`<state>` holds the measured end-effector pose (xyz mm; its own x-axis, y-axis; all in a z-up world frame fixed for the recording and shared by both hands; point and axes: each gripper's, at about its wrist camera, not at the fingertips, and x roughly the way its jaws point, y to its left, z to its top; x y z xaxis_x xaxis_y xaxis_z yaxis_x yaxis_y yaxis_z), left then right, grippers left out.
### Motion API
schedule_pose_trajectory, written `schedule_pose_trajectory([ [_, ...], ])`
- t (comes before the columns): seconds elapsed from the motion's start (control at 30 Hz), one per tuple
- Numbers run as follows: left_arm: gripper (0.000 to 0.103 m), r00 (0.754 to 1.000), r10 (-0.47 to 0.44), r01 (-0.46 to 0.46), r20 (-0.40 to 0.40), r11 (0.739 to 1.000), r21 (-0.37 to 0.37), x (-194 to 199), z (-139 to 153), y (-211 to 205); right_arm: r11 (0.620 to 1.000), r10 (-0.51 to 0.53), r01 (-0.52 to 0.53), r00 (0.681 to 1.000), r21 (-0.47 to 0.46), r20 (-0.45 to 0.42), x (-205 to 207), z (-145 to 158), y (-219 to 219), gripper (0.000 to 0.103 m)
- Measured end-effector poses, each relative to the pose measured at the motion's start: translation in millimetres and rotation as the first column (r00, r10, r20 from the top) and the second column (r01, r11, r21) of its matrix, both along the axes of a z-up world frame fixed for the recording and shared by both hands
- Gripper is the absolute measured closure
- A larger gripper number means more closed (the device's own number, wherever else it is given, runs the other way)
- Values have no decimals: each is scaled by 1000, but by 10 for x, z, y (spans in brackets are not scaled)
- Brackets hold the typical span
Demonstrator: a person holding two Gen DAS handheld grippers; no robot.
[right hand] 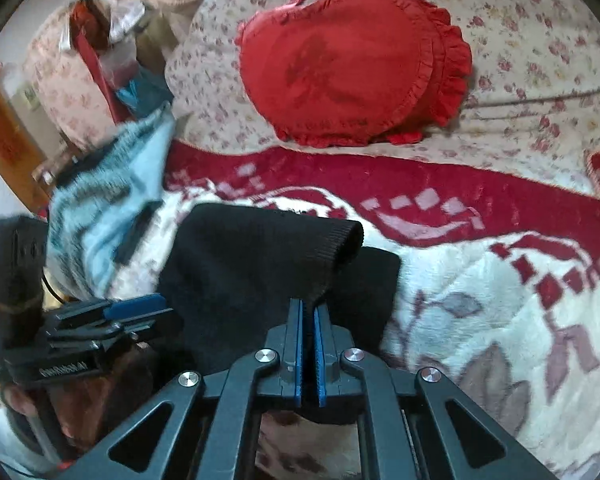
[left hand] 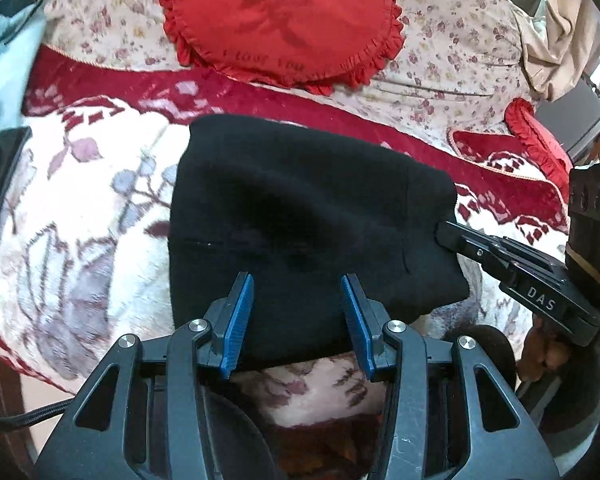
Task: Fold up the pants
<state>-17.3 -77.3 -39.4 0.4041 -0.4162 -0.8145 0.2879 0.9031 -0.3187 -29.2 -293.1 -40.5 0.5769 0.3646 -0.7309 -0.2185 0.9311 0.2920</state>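
The left tool (left hand: 298,286) hangs with fingers parted, while the right tool (right hand: 309,312) is clamped tight.

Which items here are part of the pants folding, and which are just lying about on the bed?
In the job:
black pants
right gripper, shut on the pants' ribbed cuff
left gripper, open above the pants

Lying about:
red heart cushion
light blue knit garment
floral blanket

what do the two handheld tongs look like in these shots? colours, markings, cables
Both tongs, left and right, share one build: black angular linkage arms with triangular cutouts, silver round pivot screws, and ribbed blue pads on the fingers. The right one's side reads "DAS" in white. A black braided cable trails off the left one.
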Motion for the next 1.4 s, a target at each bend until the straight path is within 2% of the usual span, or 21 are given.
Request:
schedule_pose_trajectory([
  [0.07, 59, 1000, -9, 9, 13, 1000, 9, -16, 11, -36, 1000, -25, 25, 1000, -14, -5, 2, 4, -95, 101],
  [0.17, 59, 1000, -11, 11, 13, 1000, 25, 2, -28, -99, 989, -121, 121, 993, -89, 8, 56, 13, -313, 103],
  [0.23, 59, 1000, -2, 2, 18, 999, 34, 26, -68, -117, 993, -120, 120, 993, -1, -10, 108, 0, -438, 103],
  [0.3, 59, 1000, 4, -5, 23, 999, 41, 36, -86, -136, 992, -120, 119, 993, 47, 4, 90, 62, -450, 103],
  [0.37, 59, 1000, 3, -4, 29, 999, 49, 36, -87, -154, 990, -86, 84, 996, 111, 8, 74, 111, -385, 96],
  [0.43, 59, 999, -1, -1, 35, 998, 60, 21, -85, -167, 988, -61, 62, 998, 140, -15, 87, 103, -295, 62],
  [0.47, 59, 999, -2, 0, 37, 998, 64, 20, -87, -169, 989, -49, 53, 998, 138, -34, 108, 67, -227, 60],
  [0.6, 57, 999, -2, -1, 41, 998, 64, 10, -94, -161, 994, -50, 59, 994, 95, -94, 208, -125, -67, 60],
  [0.67, 57, 999, -2, -1, 41, 998, 70, 8, -96, -166, 992, -63, 73, 993, 106, -99, 254, -223, -31, 70],
  [0.7, 57, 999, 1, -4, 42, 997, 76, 7, -92, -169, 991, -59, 69, 994, 117, -88, 258, -224, -14, 88],
  [0.73, 57, 999, 4, -7, 43, 997, 81, 3, -83, -172, 991, -53, 61, 996, 123, -70, 246, -194, 7, 95],
  [0.77, 57, 999, 3, -6, 42, 997, 78, 4, -66, -175, 992, -48, 53, 998, 112, -40, 219, -138, 18, 97],
  [0.87, 57, 999, -2, 0, 38, 999, 50, 20, -27, -194, 997, -24, 23, 1000, 71, 11, 146, 29, 14, 98],
  [0.93, 57, 1000, -2, 1, 31, 999, 38, 37, -44, -236, 999, -27, 27, 1000, 46, 15, 122, 74, -31, 99],
  [1.1, 56, 997, -19, 10, 70, 993, 119, 28, -111, -404, 998, -57, 56, 996, -16, -64, 226, -177, -59, 99],
  [1.2, 57, 997, -19, 10, 70, 993, 121, 26, -82, -391, 997, -67, 68, 994, 19, -82, 243, -165, -139, 98],
  [1.3, 56, 998, 1, -7, 61, 994, 109, 33, -29, -317, 994, -110, 110, 993, -11, -52, 152, -58, -211, 94],
  [1.4, 57, 996, 26, -36, 86, 993, 116, 40, 59, -240, 993, -117, 118, 993, 1, -16, 71, 88, -206, 94],
])
